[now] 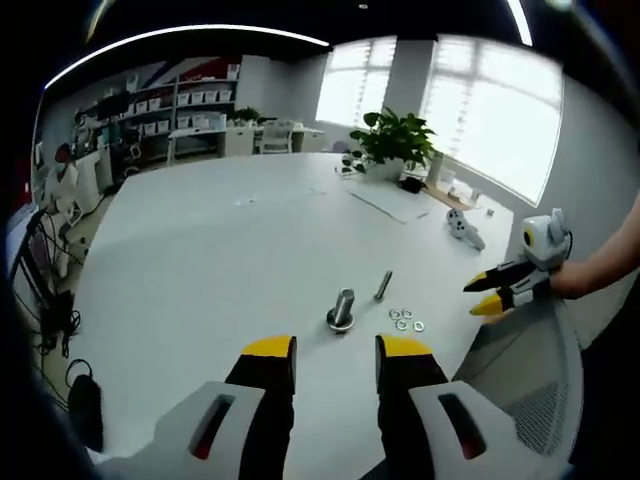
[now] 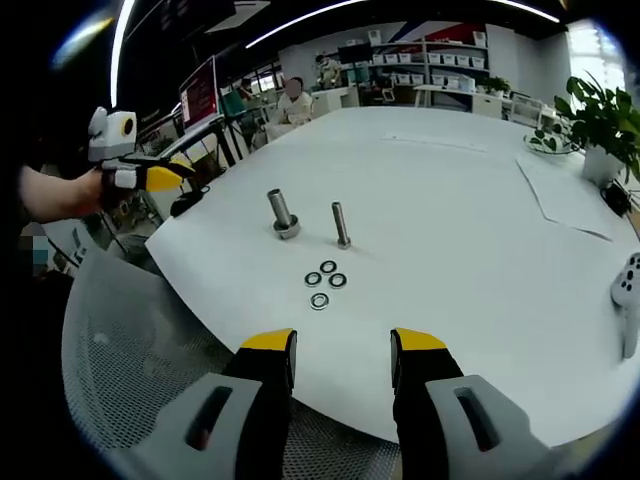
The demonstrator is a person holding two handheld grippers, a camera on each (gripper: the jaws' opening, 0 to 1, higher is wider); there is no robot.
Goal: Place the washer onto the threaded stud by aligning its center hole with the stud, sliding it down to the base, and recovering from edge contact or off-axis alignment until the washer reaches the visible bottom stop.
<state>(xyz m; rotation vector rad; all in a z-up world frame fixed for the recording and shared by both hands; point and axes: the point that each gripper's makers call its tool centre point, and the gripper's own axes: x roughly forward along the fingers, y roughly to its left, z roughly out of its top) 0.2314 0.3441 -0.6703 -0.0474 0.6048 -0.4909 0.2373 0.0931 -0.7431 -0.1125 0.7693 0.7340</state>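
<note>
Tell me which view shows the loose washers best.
The right gripper view: the washers lie close ahead of the open right gripper, four rings told apart on the white table. In the left gripper view the washers are smaller, a tight cluster right of the stud.

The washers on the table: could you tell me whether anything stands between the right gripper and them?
Nothing visible does. In the right gripper view, the right gripper is open at the table edge, and only bare white table lies between it and the washers. The two upright studs stand beyond the washers, not in the path.
</note>
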